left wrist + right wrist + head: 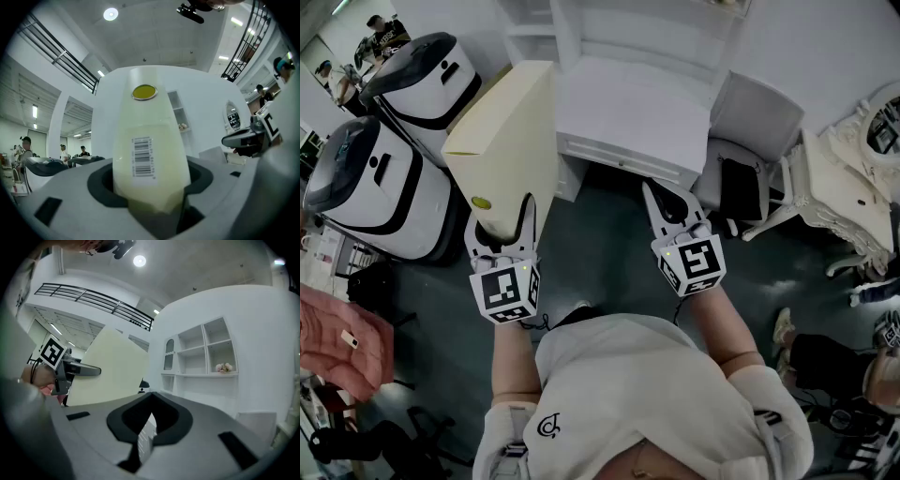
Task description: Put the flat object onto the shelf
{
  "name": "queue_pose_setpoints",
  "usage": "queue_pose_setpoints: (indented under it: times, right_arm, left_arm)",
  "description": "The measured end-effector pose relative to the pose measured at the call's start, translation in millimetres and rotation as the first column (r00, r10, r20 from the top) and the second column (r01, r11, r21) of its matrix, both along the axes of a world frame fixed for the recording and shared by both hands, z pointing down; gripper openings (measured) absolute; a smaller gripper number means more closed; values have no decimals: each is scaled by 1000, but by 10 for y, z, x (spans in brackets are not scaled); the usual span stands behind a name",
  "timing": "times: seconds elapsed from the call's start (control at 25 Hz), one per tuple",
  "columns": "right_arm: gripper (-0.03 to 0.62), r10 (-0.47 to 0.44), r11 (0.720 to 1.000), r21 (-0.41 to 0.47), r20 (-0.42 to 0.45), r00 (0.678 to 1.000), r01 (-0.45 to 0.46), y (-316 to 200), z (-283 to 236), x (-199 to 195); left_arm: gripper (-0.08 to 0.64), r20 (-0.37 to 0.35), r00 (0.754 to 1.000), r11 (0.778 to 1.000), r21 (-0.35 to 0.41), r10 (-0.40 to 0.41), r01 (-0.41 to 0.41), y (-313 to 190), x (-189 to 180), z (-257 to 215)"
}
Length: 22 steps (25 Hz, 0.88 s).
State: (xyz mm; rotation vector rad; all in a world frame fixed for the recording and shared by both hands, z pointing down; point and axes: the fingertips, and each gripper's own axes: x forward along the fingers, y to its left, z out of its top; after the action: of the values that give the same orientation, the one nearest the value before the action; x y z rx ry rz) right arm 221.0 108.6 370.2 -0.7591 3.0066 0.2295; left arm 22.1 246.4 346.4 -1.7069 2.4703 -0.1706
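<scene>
The flat object is a cream box [511, 141] with a yellow round sticker and a barcode label. My left gripper [502, 220] is shut on its lower end and holds it up, tilted toward the white desk [628, 112]. In the left gripper view the box [147, 140] fills the space between the jaws. My right gripper [661, 197] hovers to the right over the desk's front edge, its jaws together with nothing in them. In the right gripper view the box [110, 366] and left gripper [79, 371] show at left, and the white shelf [206, 352] stands ahead.
Two white-and-black machines [403, 141] stand at the left. A white chair [750, 141] sits right of the desk, and an ornate white table [844, 187] is further right. A pink cloth [347, 337] lies at lower left. People stand far off at the upper left.
</scene>
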Motion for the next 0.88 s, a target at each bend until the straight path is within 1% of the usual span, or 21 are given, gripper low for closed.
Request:
queue_pose_setpoints:
  times: [0.12,0.36,0.44,0.64,0.88]
  right_arm:
    - [6,8,1000,-14,-7,1000,-8,9,26,33]
    - [6,28,999,-24,-11,1000,-28,-10,29,47]
    - [6,17,999,-33,0,1000,-17,-8,33,47]
    - [8,6,998,-59,63,998,-3,-5,36,84]
    - [8,39,995,-98,36,999,-35,-178,202,32]
  left_arm:
    - [307,-1,1000,1000,-6,12,-12,-12,44,21]
    - [308,26,999,1000,-10,24,-23,-54,38,-19]
    - [308,20,1000,1000,-8,22,-22,-56,41,-11]
    - [308,-9,1000,1000,3,23,-23,-72,28,48]
    - [308,-17,999,999,6,32,-32,-177,-60,129]
